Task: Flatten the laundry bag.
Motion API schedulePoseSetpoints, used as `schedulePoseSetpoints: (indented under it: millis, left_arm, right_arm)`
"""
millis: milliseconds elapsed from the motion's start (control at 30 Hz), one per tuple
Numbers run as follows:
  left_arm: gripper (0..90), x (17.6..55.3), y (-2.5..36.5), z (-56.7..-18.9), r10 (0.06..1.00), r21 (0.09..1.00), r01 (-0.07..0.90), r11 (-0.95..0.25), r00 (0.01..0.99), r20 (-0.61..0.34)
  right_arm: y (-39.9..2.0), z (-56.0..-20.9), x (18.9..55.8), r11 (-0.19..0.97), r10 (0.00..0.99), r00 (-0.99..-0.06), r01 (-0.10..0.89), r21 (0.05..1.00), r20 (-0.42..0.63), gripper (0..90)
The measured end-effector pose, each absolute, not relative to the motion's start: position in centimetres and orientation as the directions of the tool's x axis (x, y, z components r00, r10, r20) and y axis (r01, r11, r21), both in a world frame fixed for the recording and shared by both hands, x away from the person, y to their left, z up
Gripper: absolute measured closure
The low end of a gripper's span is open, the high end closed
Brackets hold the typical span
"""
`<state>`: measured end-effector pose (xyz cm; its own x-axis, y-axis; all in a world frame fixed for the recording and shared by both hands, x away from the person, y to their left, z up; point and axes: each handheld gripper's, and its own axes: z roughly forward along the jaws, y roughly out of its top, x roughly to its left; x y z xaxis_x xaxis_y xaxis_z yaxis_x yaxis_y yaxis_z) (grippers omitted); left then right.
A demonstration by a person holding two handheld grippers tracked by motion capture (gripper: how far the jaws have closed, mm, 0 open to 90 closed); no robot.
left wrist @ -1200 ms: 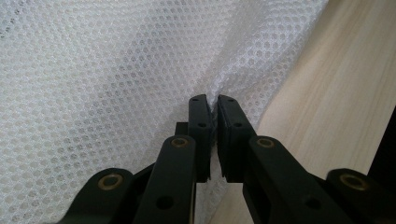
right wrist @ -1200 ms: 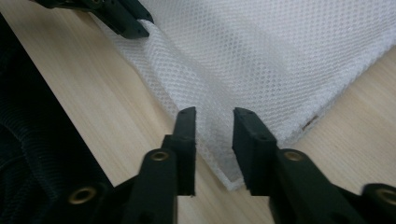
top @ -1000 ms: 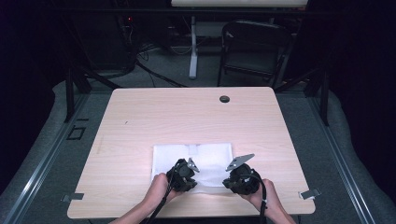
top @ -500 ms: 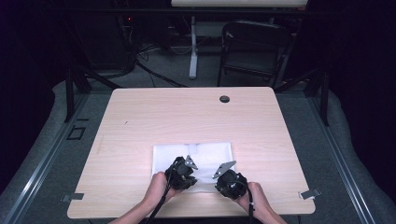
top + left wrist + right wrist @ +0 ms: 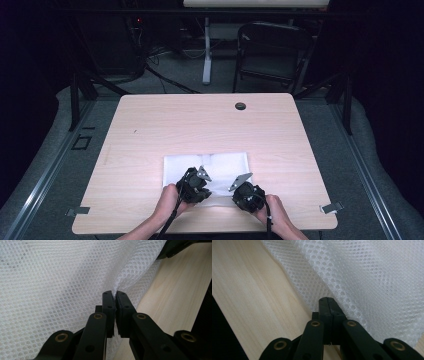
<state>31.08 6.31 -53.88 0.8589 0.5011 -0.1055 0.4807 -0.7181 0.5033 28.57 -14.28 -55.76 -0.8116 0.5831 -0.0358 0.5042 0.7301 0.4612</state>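
Note:
A white mesh cloth lies on the wooden table, near its front edge. My left gripper is at the cloth's near left part. In the left gripper view its jaws are shut on a pinched fold of the mesh cloth, the left gripper gathering puckers at its tips. My right gripper is at the near right part, close beside the left one. In the right gripper view the right gripper is shut on the edge of the mesh cloth, which rises away from the tips.
A dark round hole sits in the table near its far edge. Metal clips stick out at the front corners. A black chair and a stand are on the floor beyond the table. Bare wood lies beside the cloth.
My right gripper has moved left and lower, closer to the left gripper, and the cloth's near right part has come in with it. The left gripper has stayed put.

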Motion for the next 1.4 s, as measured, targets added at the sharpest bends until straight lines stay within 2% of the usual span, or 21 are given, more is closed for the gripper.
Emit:
schedulePoseSetpoints:
  millis: [500,1400]
  left_arm:
    - [86.8,31.7,7.2,-51.6,0.526,0.554,0.486,-0.676,0.845,-0.1]
    - [87.6,35.5,7.5,-46.8,0.585,0.642,0.449,-0.621,0.811,-0.002]
  right_arm:
    - [-14.4,-55.6,28.3,0.75,0.562,-0.827,0.502,0.431,-0.015,90.0]
    - [-14.6,-55.5,28.0,0.766,0.542,-0.84,0.491,0.414,-0.009,90.0]
